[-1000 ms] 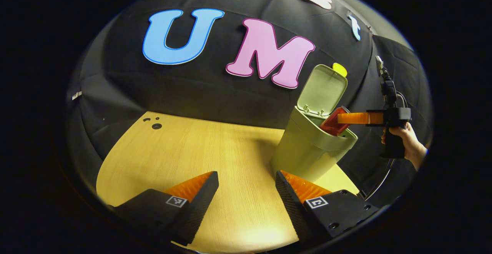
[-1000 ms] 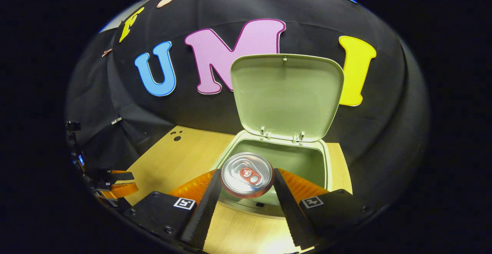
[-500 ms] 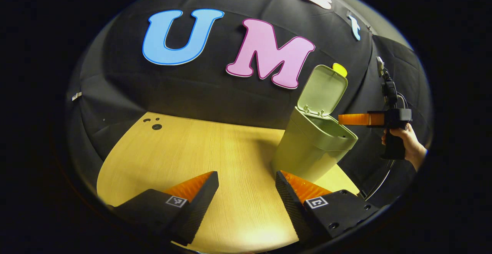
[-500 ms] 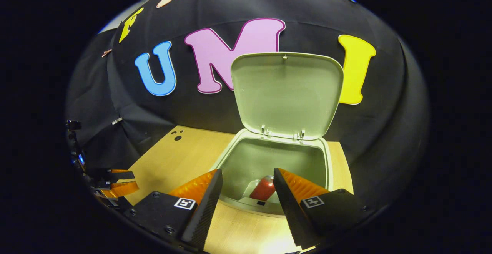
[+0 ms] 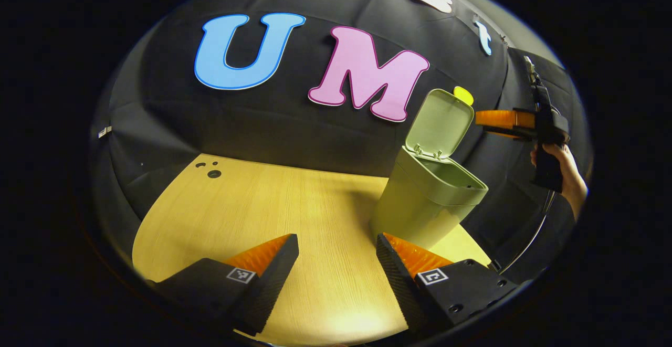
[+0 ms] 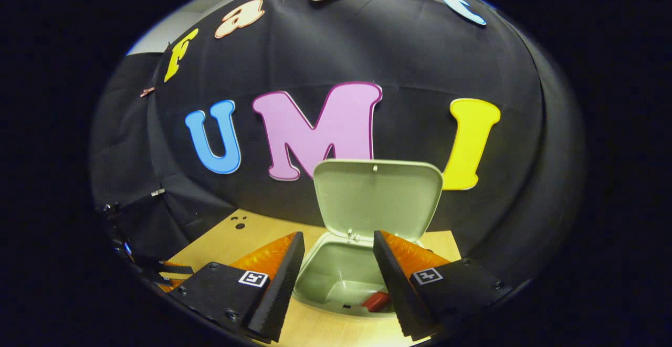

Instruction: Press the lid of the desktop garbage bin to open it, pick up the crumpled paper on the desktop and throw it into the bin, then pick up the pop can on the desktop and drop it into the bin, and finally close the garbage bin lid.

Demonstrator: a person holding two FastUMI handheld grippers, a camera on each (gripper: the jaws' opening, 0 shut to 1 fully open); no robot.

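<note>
1. Two hand-held grippers are in play: the left hand-held gripper (image 5: 336, 258) hangs low over the desk (image 5: 262, 205), fingers spread, holding nothing.
2. Spread and empty too, the right hand-held gripper (image 6: 337, 263) sits above the garbage bin (image 6: 336, 279); in the left gripper view it is level with the upright lid (image 5: 440, 123), gripped by a hand (image 5: 569, 171).
3. Inside the bin lies the pop can (image 6: 376, 301).

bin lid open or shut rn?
Open. The lid stands upright on its hinge above the bin, and the pop can lies inside.
</note>
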